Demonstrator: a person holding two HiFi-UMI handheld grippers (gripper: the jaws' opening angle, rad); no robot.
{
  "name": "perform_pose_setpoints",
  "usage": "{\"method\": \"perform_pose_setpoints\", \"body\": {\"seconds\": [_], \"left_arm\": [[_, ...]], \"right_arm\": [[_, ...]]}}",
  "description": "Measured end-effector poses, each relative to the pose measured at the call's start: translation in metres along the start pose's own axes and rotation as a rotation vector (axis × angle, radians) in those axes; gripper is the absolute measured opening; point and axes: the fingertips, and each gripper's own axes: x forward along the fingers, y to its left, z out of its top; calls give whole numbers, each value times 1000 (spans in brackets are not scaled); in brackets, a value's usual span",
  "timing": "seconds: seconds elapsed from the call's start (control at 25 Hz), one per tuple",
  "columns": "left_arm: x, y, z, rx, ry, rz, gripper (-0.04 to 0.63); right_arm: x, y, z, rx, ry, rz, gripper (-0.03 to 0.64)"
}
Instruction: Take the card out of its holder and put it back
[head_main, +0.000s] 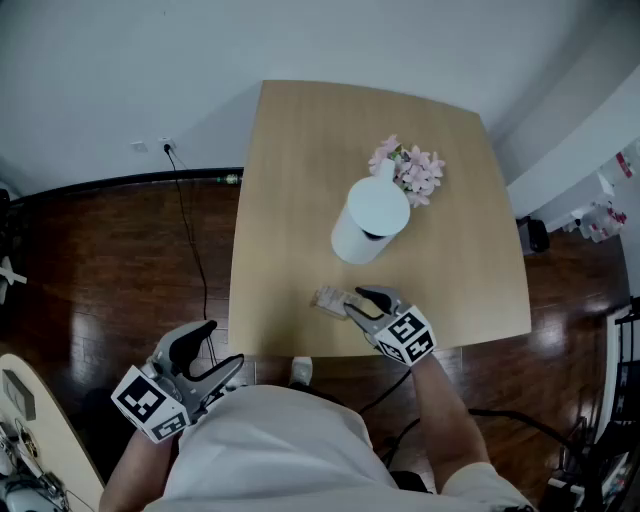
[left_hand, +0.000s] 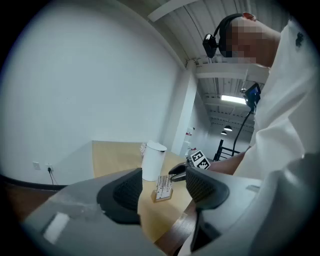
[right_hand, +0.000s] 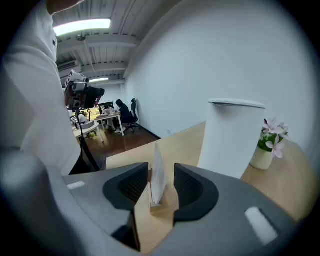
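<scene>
A white card (right_hand: 159, 172) stands upright in a small wooden holder (right_hand: 158, 205) near the table's front edge; the head view shows both as one pale block (head_main: 330, 299). My right gripper (right_hand: 161, 182) is open, one jaw on either side of the card, with a narrow gap each way. In the head view the right gripper (head_main: 358, 300) sits just right of the holder. My left gripper (head_main: 222, 347) hangs open and empty off the table's front left corner, over the floor. From the left gripper (left_hand: 165, 175) I see the holder (left_hand: 161, 196) far ahead.
A tall white canister (head_main: 368, 220) stands mid-table behind the holder, a vase of pink flowers (head_main: 410, 168) behind that. The wooden table (head_main: 300, 180) ends just in front of the holder. A black cable (head_main: 190, 230) runs over the dark floor at the left.
</scene>
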Motion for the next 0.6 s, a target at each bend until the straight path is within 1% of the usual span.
{"method": "perform_pose_setpoints", "body": {"seconds": [0.12,0.24,0.4,0.6], "left_arm": [[4,1,1,-7,-2,13,285],[8,4,1,-12,0,26,285],[10,6,0,-22,0,39,285],[8,8,0,-32,-4,43,284]], "right_arm": [[7,-1,-4,6,6,38,128],[12,-3,-6,5,12,60,104],[15,-3,-6,8,0,86,38],[14,-1,-3,35,-18,119,27]]}}
